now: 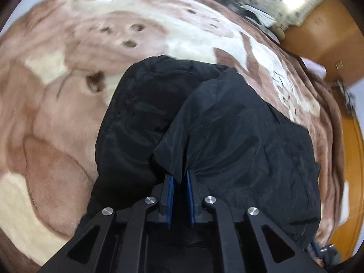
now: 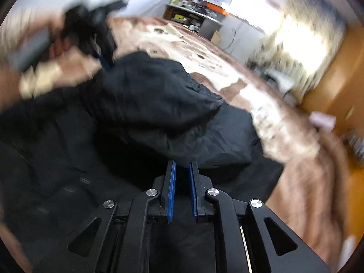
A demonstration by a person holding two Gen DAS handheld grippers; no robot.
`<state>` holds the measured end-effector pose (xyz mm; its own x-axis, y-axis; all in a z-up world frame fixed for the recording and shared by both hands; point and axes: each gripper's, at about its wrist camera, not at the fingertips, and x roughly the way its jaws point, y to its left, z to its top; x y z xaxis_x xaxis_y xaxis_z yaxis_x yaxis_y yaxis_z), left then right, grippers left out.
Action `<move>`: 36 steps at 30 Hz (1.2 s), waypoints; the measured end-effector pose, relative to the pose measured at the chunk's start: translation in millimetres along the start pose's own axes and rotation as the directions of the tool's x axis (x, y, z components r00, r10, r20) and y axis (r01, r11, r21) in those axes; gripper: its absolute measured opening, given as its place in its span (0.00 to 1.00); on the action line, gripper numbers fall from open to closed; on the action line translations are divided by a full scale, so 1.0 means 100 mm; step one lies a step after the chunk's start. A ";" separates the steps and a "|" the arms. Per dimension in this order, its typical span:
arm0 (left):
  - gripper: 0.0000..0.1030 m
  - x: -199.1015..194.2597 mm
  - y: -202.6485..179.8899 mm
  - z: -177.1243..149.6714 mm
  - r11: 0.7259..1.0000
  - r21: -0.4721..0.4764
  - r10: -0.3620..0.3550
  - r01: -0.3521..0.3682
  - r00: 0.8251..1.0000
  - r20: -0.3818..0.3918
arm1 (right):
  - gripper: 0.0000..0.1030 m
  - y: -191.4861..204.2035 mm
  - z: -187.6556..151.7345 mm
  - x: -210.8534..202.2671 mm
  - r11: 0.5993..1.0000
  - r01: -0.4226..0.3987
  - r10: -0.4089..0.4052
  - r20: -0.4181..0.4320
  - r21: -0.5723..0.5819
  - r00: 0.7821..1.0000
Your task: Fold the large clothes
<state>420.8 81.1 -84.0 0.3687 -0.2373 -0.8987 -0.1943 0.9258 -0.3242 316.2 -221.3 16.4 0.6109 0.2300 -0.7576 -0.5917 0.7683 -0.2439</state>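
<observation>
In the left wrist view, a plush blanket [image 1: 56, 118] in brown, pink and cream fills the left side and top of the frame, spread over a bed. At the centre lies a black jacket [image 1: 238, 136] of thin, crinkled fabric, bunched in folds and reaching to the lower right. The left tongs [image 1: 180, 179] sit at bottom centre, their blue pads [image 1: 170, 193] drawn close together and pinching a fold of the jacket that rises between them. At the far right, orange-brown wooden furniture [image 1: 318, 34] stands beyond the blanket's edge.

The right wrist view is smeared with motion blur. In the upper left the left tongs [image 2: 100, 52] show as a dark blur over the jacket [image 2: 147, 104], which covers the left and centre of the frame on the blanket [image 2: 307, 170]. At bottom centre the right tongs [image 2: 182, 166] stand with a narrow gap between their blue pads [image 2: 171, 193]; no cloth shows between them, and the jacket lies just beyond the tips. A cluttered shelf [image 2: 193, 11] stands at the top centre, and a bright window [image 2: 295, 34] glares in the upper right.
</observation>
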 end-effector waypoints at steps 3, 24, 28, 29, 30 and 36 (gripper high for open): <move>0.20 -0.11 -0.13 -0.02 0.994 0.107 0.034 -0.037 0.999 0.031 | 0.14 -0.17 0.06 -0.23 0.988 -0.077 0.074 0.025 0.131 0.997; 0.60 0.26 -0.61 -0.18 0.941 0.319 0.101 -0.116 0.993 0.063 | 0.44 -0.34 0.14 0.95 0.877 -0.059 0.080 -0.024 0.477 0.996; 0.65 0.38 -0.60 -0.21 0.929 0.348 0.110 -0.126 0.992 0.066 | 0.45 -0.39 -0.01 1.11 0.870 -0.085 0.104 -0.012 0.485 0.994; 0.66 0.42 -0.60 -0.22 0.921 0.364 0.123 -0.141 0.990 0.073 | 0.45 -0.40 -0.02 1.15 0.868 -0.086 0.109 -0.018 0.490 0.994; 0.67 0.46 -0.60 -0.25 0.910 0.384 0.135 -0.158 0.987 0.087 | 0.45 -0.40 -0.03 1.19 0.865 -0.086 0.110 -0.021 0.495 0.994; 0.78 0.69 -0.40 -0.24 0.947 0.302 0.095 -0.106 0.994 0.050 | 0.46 -0.32 -0.05 1.39 0.893 -0.030 0.074 -0.079 0.450 0.994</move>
<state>432.2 20.8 -140.7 0.3934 -0.1331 -0.9097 0.0513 0.9911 -0.1228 417.6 -217.2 -84.3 0.5220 0.2377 -0.8192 -0.3099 0.9476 0.0775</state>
